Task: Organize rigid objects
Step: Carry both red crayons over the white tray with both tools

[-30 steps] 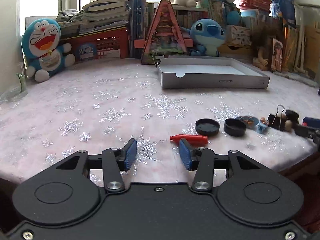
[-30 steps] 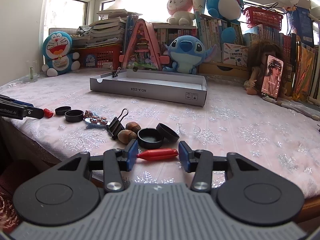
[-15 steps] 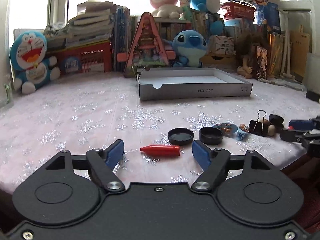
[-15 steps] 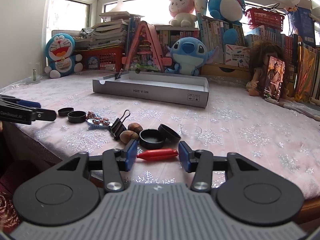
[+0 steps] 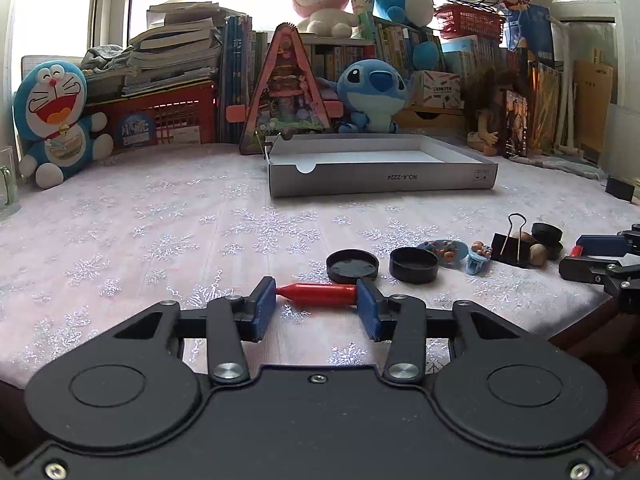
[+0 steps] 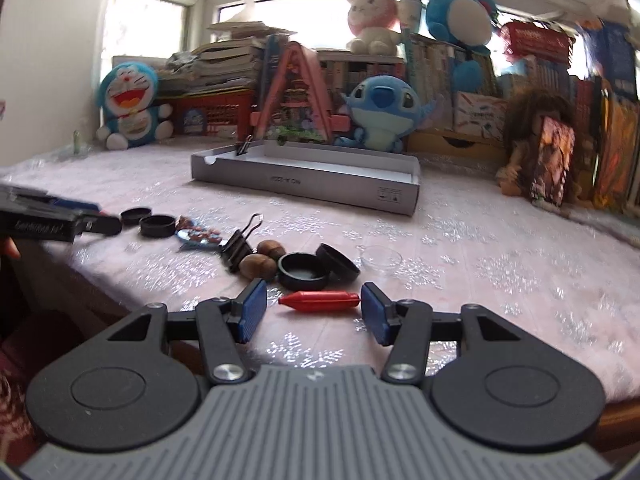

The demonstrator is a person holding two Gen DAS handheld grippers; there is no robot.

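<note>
Jaws of our left hand-held gripper [image 5: 316, 309] are closing on a red peg [image 5: 318, 294] lying on the table [image 5: 168, 232], pads touching both its ends, while our right hand-held gripper [image 6: 313, 312] closes around another red peg [image 6: 320, 301], its left pad still clear.

The left claw [image 5: 316, 308] has a matte black body with two round raised discs, black linkage arms, silver pivot screws and blue ribbed pads [image 5: 264, 306]. The right claw [image 6: 314, 312] has the same black arms, discs, silver screws and blue pads [image 6: 250, 308], but a grey ribbed centre plate bearing a small pale logo.
</note>
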